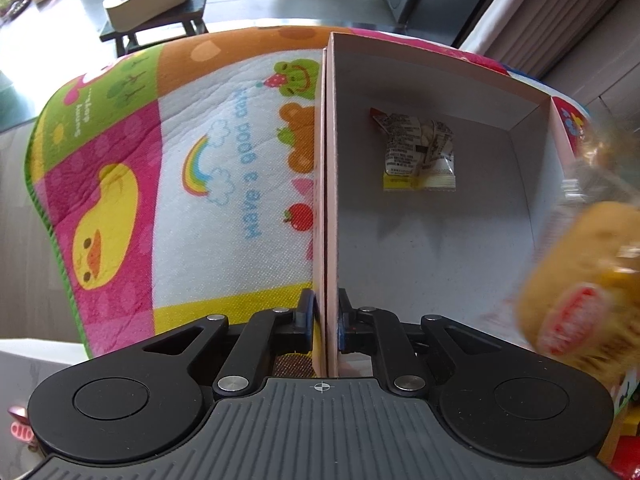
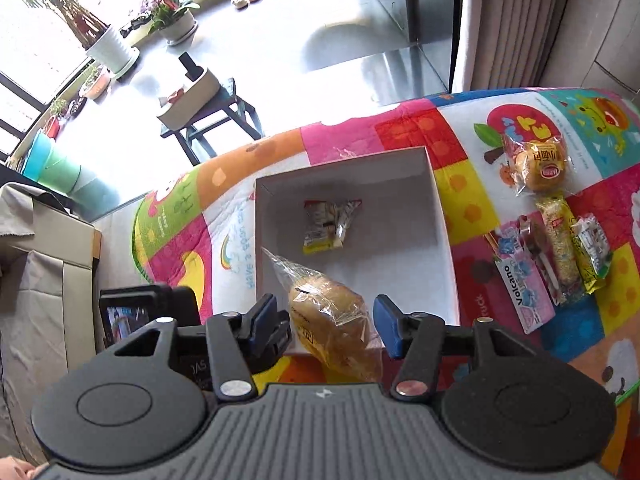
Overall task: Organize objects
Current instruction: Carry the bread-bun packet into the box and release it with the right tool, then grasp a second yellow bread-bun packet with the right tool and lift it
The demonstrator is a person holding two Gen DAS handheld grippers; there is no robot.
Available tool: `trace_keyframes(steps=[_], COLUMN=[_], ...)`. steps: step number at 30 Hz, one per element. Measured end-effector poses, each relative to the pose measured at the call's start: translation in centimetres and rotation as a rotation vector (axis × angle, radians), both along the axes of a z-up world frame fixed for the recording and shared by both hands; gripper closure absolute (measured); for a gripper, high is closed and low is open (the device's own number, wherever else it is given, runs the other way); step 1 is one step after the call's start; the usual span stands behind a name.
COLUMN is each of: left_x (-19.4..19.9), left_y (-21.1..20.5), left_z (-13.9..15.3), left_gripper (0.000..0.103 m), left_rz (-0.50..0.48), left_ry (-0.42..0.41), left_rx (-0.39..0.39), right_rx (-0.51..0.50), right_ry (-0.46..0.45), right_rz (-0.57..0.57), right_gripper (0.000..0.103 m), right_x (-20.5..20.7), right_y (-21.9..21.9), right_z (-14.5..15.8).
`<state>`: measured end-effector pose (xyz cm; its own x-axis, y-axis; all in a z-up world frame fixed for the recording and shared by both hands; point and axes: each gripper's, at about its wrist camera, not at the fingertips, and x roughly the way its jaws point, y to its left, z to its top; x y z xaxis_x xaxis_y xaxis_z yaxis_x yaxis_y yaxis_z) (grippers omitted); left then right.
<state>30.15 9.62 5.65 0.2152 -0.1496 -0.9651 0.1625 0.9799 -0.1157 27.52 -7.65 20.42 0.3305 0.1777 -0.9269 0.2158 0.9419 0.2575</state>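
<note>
Left tool (image 1: 324, 320) clenched on box (image 1: 440, 248) wall, right tool (image 2: 328, 320) released (bun (image 2: 332, 312) between), cartoon mat (image 2: 472, 184).

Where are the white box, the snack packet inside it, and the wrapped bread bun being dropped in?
box (image 2: 438, 216): right wrist view, on its right wall.
snack packet (image 2: 326, 224): right wrist view, middle of the wrapper.
bun (image 2: 332, 316): right wrist view, on the bread, between the open fingers.

box (image 2: 440, 216): matt white cardboard, a bit speckled inside
mat (image 1: 240, 160): soft quilted cloth, bright print, kinda fuzzy
bread bag (image 2: 332, 312): clear crinkly plastic, shiny
snack packet (image 1: 418, 152): glossy printed plastic film
gripper pads (image 2: 266, 312): blue, rubbery looking, on matt black plastic arms with small shiny metal pins
floor (image 2: 320, 60): smooth, glossy, reflecting light
</note>
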Motion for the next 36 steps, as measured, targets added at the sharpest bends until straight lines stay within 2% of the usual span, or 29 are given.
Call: trace_keyframes(steps=[3, 5, 9, 16, 20, 24, 29, 32, 36], left_x=[0.0, -0.1, 0.0, -0.4, -0.5, -0.5, -0.3, -0.3, -0.1], left_y=[-0.2, -0.4, -1.0, -3.0, -4.3, -5.4, -5.9, -6.0, -6.2], left_z=[0.0, 0.0, 0.0, 0.2, 0.2, 0.0, -0.4, -0.5, -0.5], left_gripper=[0.092, 0.092, 0.092, 0.092, 0.092, 0.092, 0.092, 0.092, 0.092], left_rz=[0.005, 0.004, 0.009, -0.022, -0.02, -0.042, -0.023, -0.019, -0.004], left_ry=[-0.004, -0.007, -0.012, -0.025, -0.026, -0.036, -0.037, -0.033, -0.016], left_rx=[0.012, 0.022, 0.056, 0.089, 0.118, 0.159, 0.197, 0.209, 0.226], right_rx=[-0.042, -0.066, -0.145, -0.216, -0.256, -0.261, -0.196, -0.115, 0.034], right_ry=[-0.017, -0.026, 0.0, 0.08, 0.075, 0.041, 0.02, 0.034, 0.077], right_rz=[0.011, 0.005, -0.016, -0.066, -0.074, -0.04, -0.011, -0.079, -0.219], right_gripper=[0.042, 0.034, 0.03, 0.029, 0.021, 0.018, 0.016, 0.016, 0.016], right_x=[-0.1, -1.0, -3.7, -8.5, -8.9, -6.5, 0.0, 3.4, 5.8], right_y=[-0.6, -1.8, -5.4, -12.4, -16.4, -19.8, -23.7, -26.2, -29.4], right_z=[0.4, 0.6, -0.4, -3.4, -4.0, -5.2, -8.8, -10.8, -13.0])
